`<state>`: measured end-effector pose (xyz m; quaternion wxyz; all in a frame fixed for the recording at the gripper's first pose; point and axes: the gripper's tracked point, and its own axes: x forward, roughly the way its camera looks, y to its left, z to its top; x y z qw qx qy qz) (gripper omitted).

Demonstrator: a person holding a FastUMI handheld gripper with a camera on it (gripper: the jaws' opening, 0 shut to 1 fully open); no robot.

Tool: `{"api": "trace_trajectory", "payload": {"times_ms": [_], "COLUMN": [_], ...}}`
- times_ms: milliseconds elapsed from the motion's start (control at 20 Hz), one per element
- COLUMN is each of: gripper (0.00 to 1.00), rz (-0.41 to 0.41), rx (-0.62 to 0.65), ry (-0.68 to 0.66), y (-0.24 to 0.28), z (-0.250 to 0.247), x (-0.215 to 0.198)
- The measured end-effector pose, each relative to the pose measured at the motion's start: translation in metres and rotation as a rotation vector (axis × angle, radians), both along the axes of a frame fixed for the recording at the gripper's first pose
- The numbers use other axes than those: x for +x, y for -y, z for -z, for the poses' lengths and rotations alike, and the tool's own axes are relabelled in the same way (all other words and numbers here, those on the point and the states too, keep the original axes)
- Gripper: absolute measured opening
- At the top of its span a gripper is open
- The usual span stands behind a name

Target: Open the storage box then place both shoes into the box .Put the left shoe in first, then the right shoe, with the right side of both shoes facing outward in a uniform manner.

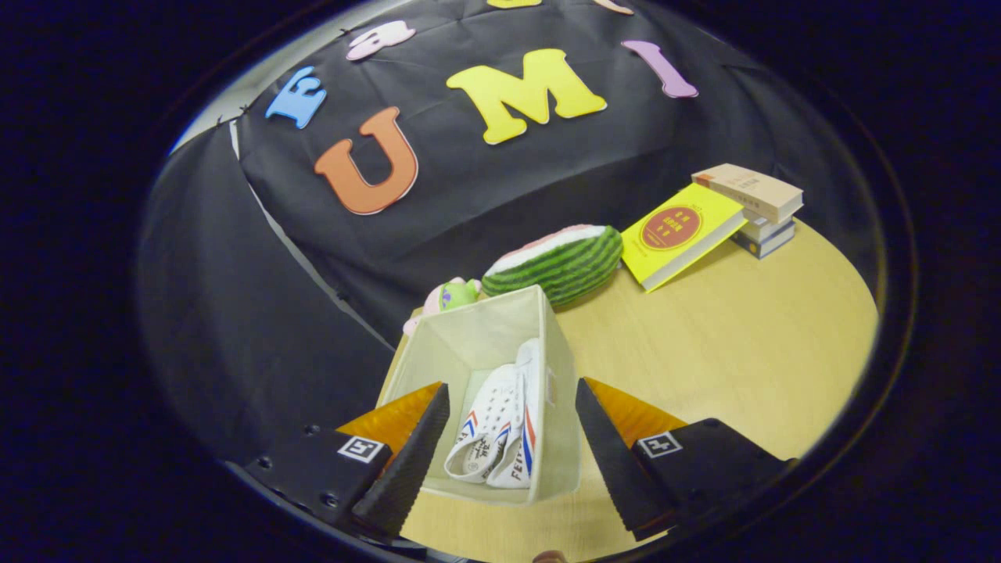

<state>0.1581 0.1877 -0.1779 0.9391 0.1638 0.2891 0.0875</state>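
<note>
Shoes (pixel 496 434) lie side by side inside the open storage box (pixel 461 340), both in.

White pair with red and blue stripes fills the box floor; the box stands on the wooden surface (pixel 727 360), between the fingers of the claw (pixel 504 446), which is spread wide and holds nothing. Beyond the box sit a watermelon plush (pixel 559 262), a small green toy (pixel 453 295), a yellow book (pixel 680 233) and stacked books (pixel 755 207).

Staged recording booth, black cloth wall (pixel 195 328) draped behind, light wooden table (pixel 727 352) set with stacked books (pixel 755 207), watermelon plush (pixel 559 262), fabric storage box (pixel 469 344)
</note>
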Motion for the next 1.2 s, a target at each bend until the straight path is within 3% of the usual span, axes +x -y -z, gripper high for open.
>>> {"api": "trace_trajectory", "payload": {"times_ms": [700,1200], "gripper": [1.0,1.0], "rz": [0.05,0.125], "rx": [-0.259,-0.282], "ry": [0.449,0.663], "y": [0.053,0.114], "z": [-0.119,-0.167], "x": [-0.07,-0.143]}}
